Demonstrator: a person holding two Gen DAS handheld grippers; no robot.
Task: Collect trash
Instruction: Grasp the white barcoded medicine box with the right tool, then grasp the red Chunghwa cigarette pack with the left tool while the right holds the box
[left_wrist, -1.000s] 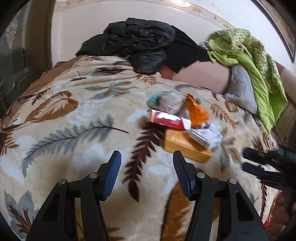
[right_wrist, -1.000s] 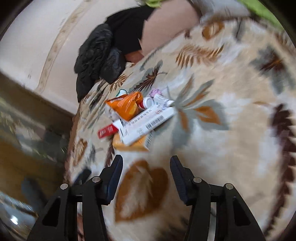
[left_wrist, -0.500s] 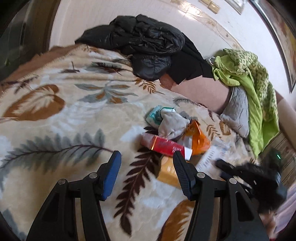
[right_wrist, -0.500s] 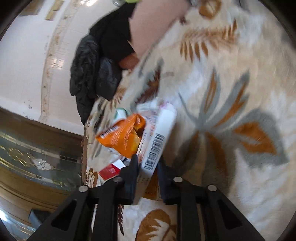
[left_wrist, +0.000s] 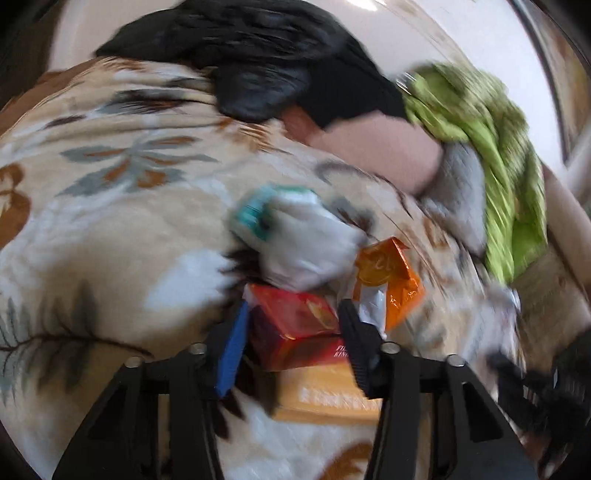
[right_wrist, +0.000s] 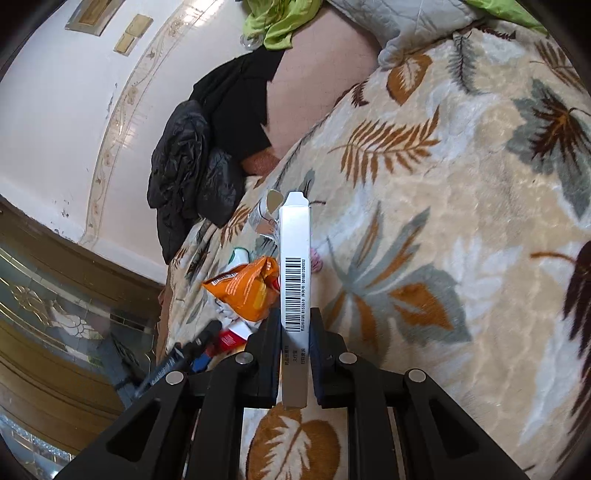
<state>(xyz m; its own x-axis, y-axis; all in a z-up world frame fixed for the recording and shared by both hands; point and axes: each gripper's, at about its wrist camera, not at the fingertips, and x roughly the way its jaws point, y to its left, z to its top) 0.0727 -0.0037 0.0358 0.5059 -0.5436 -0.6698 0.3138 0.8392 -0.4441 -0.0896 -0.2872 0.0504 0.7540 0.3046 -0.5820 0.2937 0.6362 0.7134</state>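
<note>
Right gripper (right_wrist: 295, 325): clenched on the white barcoded carton (right_wrist: 294, 266), which stands edge-up between its pads.
Left gripper (left_wrist: 291, 332): jaws closing around the red box (left_wrist: 291, 325); contact is blurred, cannot tell.
Trash pile: orange snack bag (left_wrist: 388, 280) at 2 o'clock of the red box, crumpled white wrapper (left_wrist: 310, 240) at 12, flat yellow box (left_wrist: 325, 391) underneath, all on the leaf-print blanket (left_wrist: 110, 206).
Technique: centre both pads on the red box alone, clear of the bag, before lifting.
</note>
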